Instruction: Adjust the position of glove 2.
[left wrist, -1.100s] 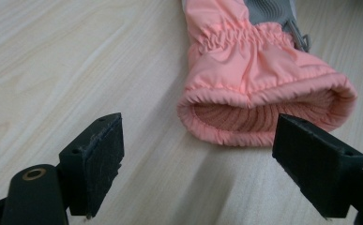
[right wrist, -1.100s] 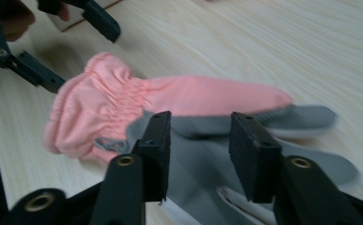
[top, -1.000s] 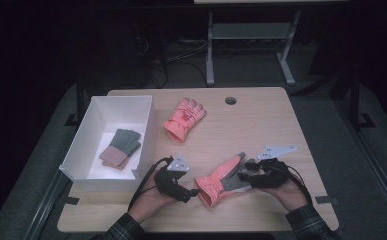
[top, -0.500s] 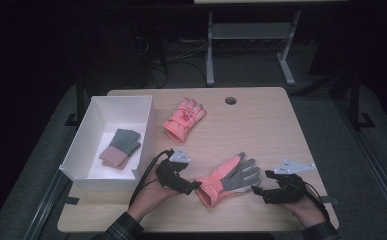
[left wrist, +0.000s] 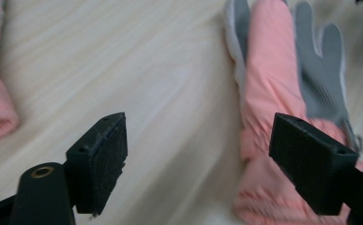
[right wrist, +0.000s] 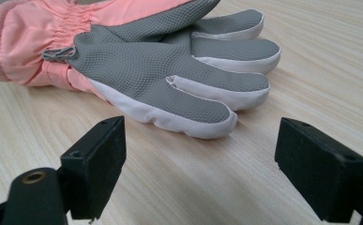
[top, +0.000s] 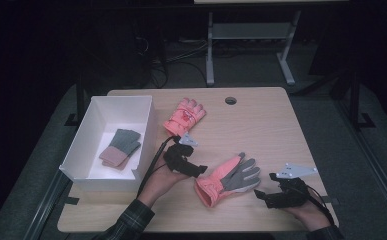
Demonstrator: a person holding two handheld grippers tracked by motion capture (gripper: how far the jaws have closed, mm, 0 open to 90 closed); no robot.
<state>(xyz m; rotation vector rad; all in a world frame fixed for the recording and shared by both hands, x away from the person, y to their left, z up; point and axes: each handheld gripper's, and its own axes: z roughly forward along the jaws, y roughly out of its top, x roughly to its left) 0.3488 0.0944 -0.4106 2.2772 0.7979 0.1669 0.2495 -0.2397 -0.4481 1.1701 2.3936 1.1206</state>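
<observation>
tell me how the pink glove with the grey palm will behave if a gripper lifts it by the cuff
The pink glove looks padded and soft, with a gathered cuff, so it would probably droop and hang from the jaws rather than stay flat. Its textured grey palm lies upward and should give pads some grip. Being puffy fabric, it is likely light, and nothing about it looks breakable.

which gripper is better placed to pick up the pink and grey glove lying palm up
Probably the left gripper: it sits open right beside the glove's cuff. The right gripper, also open, lies apart from the fingertips.
</observation>
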